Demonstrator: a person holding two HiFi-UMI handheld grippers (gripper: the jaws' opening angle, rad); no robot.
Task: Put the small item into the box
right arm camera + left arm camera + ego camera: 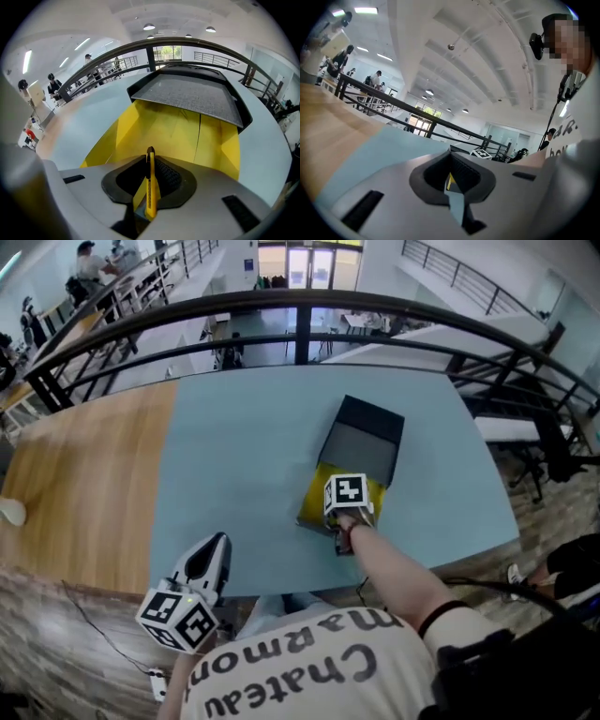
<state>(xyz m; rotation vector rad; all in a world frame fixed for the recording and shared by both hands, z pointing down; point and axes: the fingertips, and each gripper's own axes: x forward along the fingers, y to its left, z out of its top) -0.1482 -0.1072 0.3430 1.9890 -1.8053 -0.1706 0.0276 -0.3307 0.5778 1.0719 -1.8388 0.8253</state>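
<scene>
Box [322, 491] stood on the blue surface [244, 451], well in from the edges. Its black lid [364, 439] was swung open on the far side, grey lining facing up. The right gripper view showed the box's yellow floor and walls. The small yellow item [150, 190], slim with a dark tip, was not in the box. It stood on edge between the pads of my right tongs [151, 164], which were clamped on it, above the near yellow edge. My right forearm reached in from the lower right, and those tongs pointed steeply down at the box. My left tongs [215, 546] were held low by the near edge of the surface, well apart from the box. They pointed almost level across it toward the railing [417, 112], jaws together with nothing between them. A wooden strip [84, 474] ran along the left of the blue area.
</scene>
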